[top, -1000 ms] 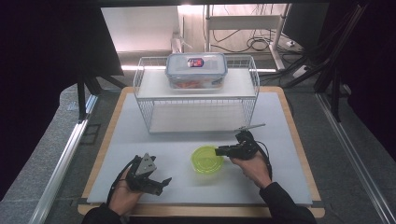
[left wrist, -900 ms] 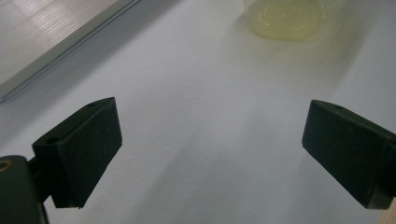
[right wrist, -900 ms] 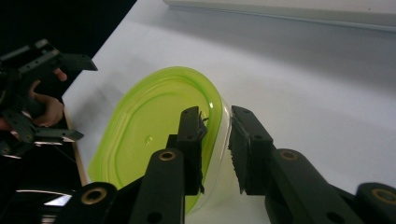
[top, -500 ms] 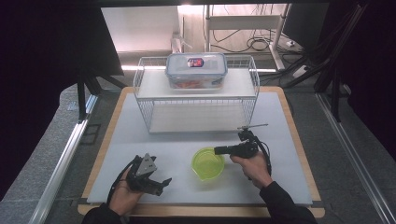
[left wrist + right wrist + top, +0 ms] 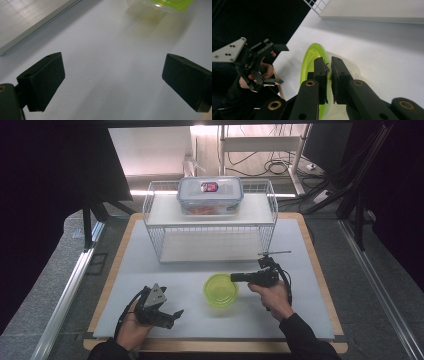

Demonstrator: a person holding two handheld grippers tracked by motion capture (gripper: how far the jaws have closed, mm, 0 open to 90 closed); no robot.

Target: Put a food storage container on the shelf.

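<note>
A translucent lime-green bowl (image 5: 220,290) sits on the white mat, in front of the wire rack. My right gripper (image 5: 234,278) reaches in from the right. Its jaws have just been closing and now pinch the bowl's right rim. In the right gripper view the two pads (image 5: 321,72) clamp the thin wall of the bowl (image 5: 308,62). My left gripper (image 5: 175,316) rests low on the mat at the front left, open, well apart from the bowl. Nothing lies between the wide-spread jaws of the left gripper (image 5: 112,82), and the bowl (image 5: 170,3) sits farther ahead of them.
A white wire rack (image 5: 155,227) stands at the back of the mat, and a clear lidded container (image 5: 210,195) rests on its top shelf. A wooden board edge (image 5: 320,270) frames the mat. Dark stands and cables lie beyond the table.
The right gripper's jaws have drawn together on the bowl's right rim. The bowl and the left hand stay where they were.
</note>
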